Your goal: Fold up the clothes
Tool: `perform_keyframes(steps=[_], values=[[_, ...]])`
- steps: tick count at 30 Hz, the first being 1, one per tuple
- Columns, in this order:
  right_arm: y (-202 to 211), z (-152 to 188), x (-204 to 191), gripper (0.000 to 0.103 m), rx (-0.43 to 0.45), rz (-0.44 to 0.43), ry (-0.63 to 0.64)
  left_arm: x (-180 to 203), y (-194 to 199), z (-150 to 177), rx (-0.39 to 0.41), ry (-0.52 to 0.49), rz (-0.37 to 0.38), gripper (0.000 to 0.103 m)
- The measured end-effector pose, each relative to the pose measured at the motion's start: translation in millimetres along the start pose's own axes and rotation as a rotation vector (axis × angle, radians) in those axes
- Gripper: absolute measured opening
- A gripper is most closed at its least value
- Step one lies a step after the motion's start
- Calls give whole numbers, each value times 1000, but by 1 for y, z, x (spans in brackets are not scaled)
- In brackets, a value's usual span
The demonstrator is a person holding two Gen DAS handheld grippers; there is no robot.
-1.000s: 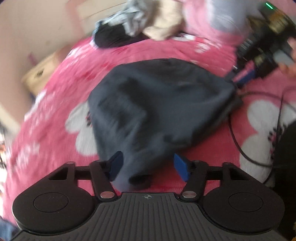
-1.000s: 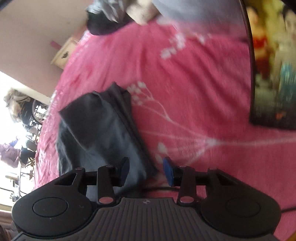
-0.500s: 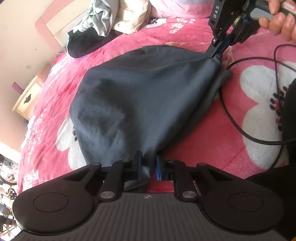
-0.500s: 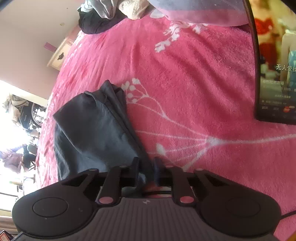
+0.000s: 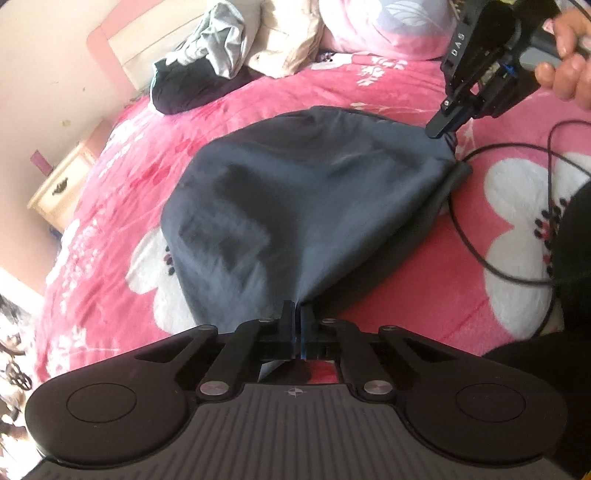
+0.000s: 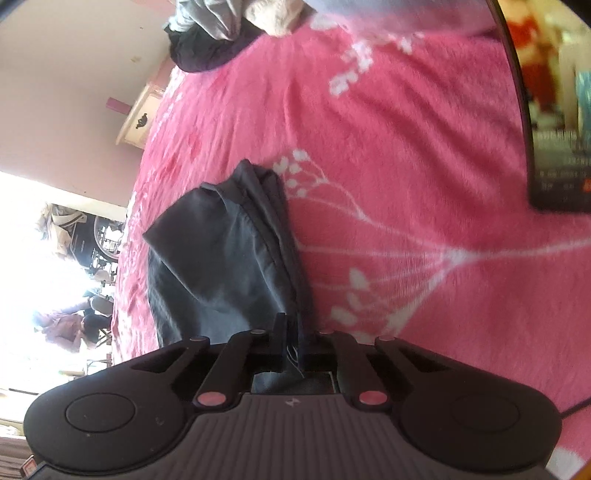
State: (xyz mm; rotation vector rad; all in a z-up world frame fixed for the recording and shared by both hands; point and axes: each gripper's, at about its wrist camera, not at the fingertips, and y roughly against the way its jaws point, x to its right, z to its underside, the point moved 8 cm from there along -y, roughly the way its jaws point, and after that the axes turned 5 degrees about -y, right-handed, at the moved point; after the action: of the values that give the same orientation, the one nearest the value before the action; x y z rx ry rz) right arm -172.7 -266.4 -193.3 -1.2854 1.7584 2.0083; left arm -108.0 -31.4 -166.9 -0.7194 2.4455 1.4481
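A dark grey garment (image 5: 295, 206) lies spread on the pink flowered bedspread (image 5: 424, 306). My left gripper (image 5: 297, 317) is shut on its near corner, and the cloth rises taut from the bed into the fingers. In the left wrist view my right gripper (image 5: 441, 129) pinches the far right corner, held by a hand (image 5: 569, 70). The right wrist view shows the right gripper (image 6: 293, 328) shut on the garment (image 6: 229, 266), whose bunched edge runs away from the fingers.
A pile of clothes (image 5: 207, 74) and a pink pillow (image 5: 388, 29) sit at the head of the bed. A black cable (image 5: 480, 254) loops on the bedspread right of the garment. A screen (image 6: 554, 110) stands at the right. A bedside cabinet (image 5: 62, 188) stands left.
Both grippers went from open around the garment's corners to shut on them. The cloth between them has been pulled taut and lifted a little off the bed.
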Motion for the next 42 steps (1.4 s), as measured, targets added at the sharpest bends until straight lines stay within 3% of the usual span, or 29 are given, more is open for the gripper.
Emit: perform_keyframes(steps=[5, 12, 16, 19, 22, 26, 29, 33, 38, 42], values=[[6, 15, -11, 3, -34, -26, 25, -4, 9, 7, -9, -84, -31, 0], [-2, 19, -7, 4, -3, 83, 132, 11, -13, 19, -72, -79, -6, 4], [4, 19, -15, 10, 32, 129, 233, 9, -9, 17, -90, -53, 12, 33], [15, 17, -28, 11, 90, 165, 353, -2, 1, 18, -89, 30, 52, 38], [26, 16, -49, 11, 158, 160, 482, -19, 11, 18, -69, 186, 124, 41], [15, 24, -70, 11, 166, 144, 590, -48, 17, 18, 9, 521, 194, 46], [-5, 28, -71, 11, 145, 163, 611, -60, 0, 22, 10, 659, 179, 46], [-34, 25, -52, 9, 96, 256, 580, -54, -42, 43, -175, 722, 152, 46], [-21, 16, -64, 11, 96, 252, 598, -59, -33, 35, -214, 688, 125, 47], [-8, 6, -98, 11, 147, 191, 664, -72, -22, 14, -172, 727, 102, 55]])
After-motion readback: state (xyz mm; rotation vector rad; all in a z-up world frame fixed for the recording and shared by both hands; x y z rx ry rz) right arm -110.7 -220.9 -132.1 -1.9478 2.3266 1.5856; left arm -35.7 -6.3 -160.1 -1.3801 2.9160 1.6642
